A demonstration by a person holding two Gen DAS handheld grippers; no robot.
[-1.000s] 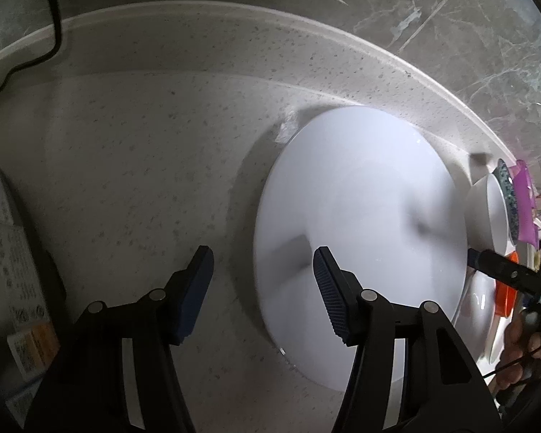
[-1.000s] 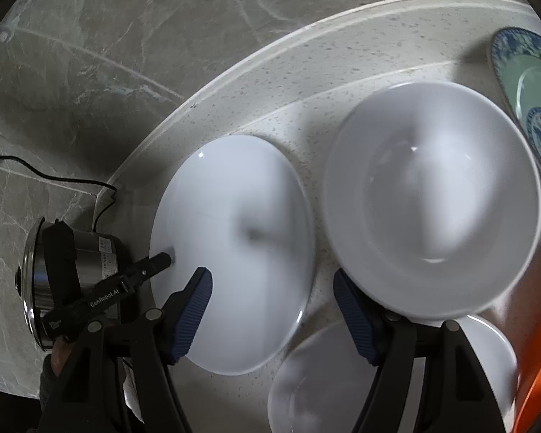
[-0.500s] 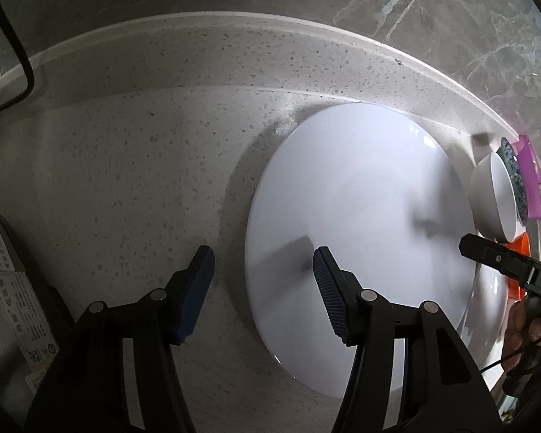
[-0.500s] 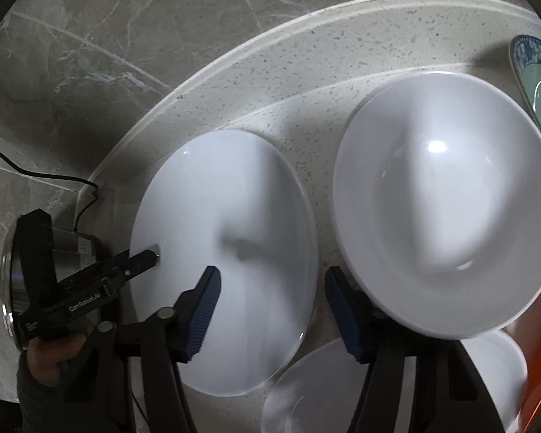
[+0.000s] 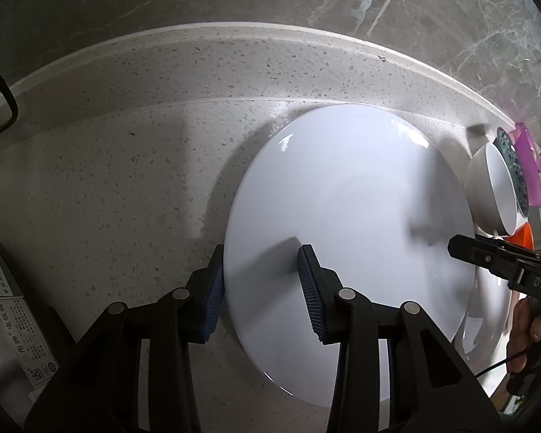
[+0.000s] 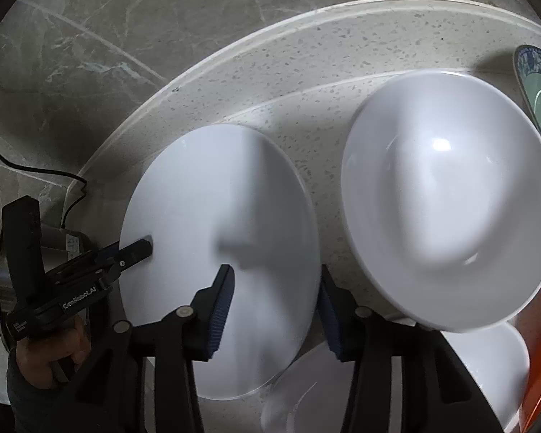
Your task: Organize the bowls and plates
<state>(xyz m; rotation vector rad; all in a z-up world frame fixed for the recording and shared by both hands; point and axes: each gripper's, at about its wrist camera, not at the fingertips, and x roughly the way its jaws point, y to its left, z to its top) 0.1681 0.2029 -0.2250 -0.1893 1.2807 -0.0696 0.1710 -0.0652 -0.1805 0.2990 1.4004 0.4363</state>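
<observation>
Left wrist view: "DAS" on right hand-held gripper (image 5: 487, 256) over white plate (image 5: 350, 216).

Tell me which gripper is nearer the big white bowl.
Right. The right gripper straddles the plate's edge just beside the bowl; the left gripper straddles the plate's far edge.

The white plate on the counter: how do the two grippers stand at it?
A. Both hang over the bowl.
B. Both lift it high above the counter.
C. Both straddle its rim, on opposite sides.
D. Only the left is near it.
C: the left gripper straddles one edge of the white plate, and the right gripper straddles the opposite edge.
</observation>
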